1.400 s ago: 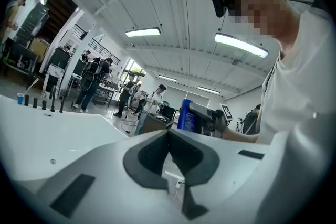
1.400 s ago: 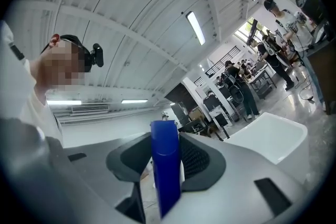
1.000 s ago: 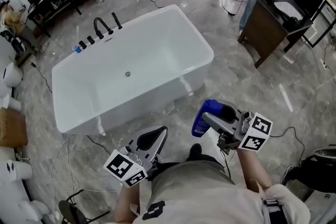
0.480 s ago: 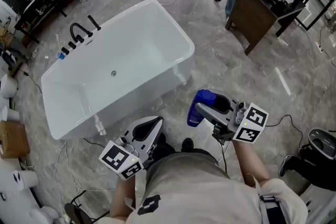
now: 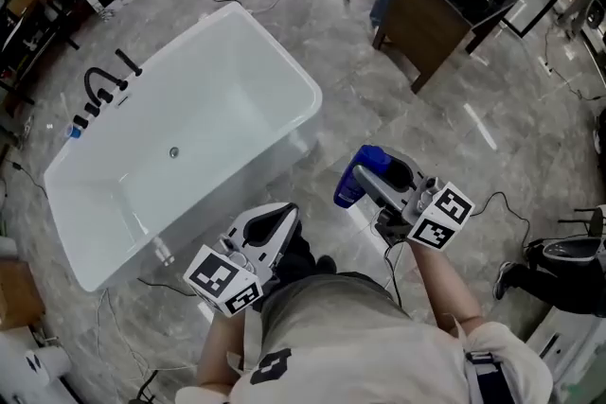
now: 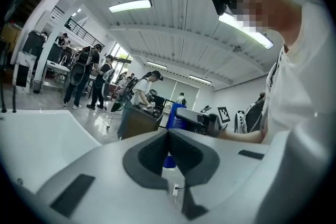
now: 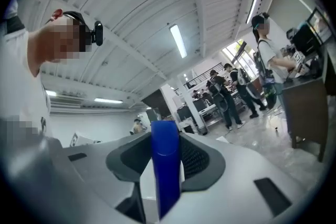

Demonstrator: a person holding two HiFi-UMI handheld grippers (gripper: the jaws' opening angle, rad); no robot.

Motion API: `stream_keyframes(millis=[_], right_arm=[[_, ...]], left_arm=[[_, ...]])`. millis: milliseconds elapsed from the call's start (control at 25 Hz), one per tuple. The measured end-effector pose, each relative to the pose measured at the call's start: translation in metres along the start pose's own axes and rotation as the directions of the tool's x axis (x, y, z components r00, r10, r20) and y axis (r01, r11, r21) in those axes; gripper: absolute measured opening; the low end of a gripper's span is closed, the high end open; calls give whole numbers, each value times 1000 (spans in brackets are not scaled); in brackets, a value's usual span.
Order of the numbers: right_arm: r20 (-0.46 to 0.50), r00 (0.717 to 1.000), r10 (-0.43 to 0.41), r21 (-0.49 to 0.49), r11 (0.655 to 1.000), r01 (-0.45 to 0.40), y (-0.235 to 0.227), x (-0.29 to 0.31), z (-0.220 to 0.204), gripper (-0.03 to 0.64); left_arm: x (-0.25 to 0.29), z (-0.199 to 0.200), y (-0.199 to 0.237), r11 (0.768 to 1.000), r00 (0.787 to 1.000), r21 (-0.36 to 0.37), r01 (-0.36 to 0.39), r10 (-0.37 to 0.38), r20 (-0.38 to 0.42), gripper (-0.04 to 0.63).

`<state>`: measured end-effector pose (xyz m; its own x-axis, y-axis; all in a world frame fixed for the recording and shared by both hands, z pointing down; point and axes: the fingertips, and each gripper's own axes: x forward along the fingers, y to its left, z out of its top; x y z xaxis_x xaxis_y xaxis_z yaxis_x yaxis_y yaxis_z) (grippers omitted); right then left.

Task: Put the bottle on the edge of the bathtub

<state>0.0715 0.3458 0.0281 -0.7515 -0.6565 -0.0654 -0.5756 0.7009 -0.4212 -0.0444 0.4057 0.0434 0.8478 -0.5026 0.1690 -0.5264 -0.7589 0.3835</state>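
A white bathtub (image 5: 316, 99) stands on the marble floor, left of centre in the head view; its pale wall (image 6: 37, 136) also fills the lower left of the left gripper view. My right gripper (image 5: 367, 173) is shut on a blue bottle (image 5: 352, 186) and holds it above the floor, to the right of the tub's near corner. In the right gripper view the bottle (image 7: 165, 165) stands upright between the dark pads. My left gripper (image 5: 280, 220) is shut and holds nothing, low in front of me. From the left gripper view the bottle (image 6: 176, 117) shows beyond the jaw tips.
A black faucet (image 5: 98, 83) with knobs sits on the tub's far left rim, with a small blue-capped item (image 5: 74, 130) beside it. A dark wooden desk (image 5: 426, 14) and several standing people are beyond the tub. Cables (image 5: 492, 203) trail over the floor.
The tub has slid left and down in the head view as I moved across the room. Both grippers kept their pose in front of me, the right still gripping the bottle.
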Motion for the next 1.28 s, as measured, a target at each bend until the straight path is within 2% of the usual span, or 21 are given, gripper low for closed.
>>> stream_keyframes(millis=[160,400,520,720,880,960,1120,1280], right_arm=[[-52,988,-144,-98,985,139,-62,25,-14,166],[-73,950,-304,-97,950,296,-147,71,-22,164],[-90,932,-350,-101,934,342,-174,89,-22,164],[-148,914,-377,-120,924,362,-213,103,-24,164],[-223,900,-375,-170,924,343,-260,118,-35,164],[-245,899,-364,-164,929,331,-291,123,-44,164],[-277,905,-324,-128,946,299,-357,125,-54,164],[-334,903,-270,-107,963,248,-417,128,-58,164]], left_arm=[[27,4,28,997,998,-20,69,-69,-11,57],[61,18,82,988,989,-58,144,-145,-30,55],[77,21,103,983,982,-62,173,-177,-62,57],[114,26,113,974,970,-62,218,-223,-91,57],[157,30,126,974,971,-62,216,-221,-94,57],[185,28,133,976,974,-70,206,-211,-78,57],[248,19,145,988,989,-85,128,-134,-59,55],[307,6,156,992,995,-120,38,-49,-92,55]])
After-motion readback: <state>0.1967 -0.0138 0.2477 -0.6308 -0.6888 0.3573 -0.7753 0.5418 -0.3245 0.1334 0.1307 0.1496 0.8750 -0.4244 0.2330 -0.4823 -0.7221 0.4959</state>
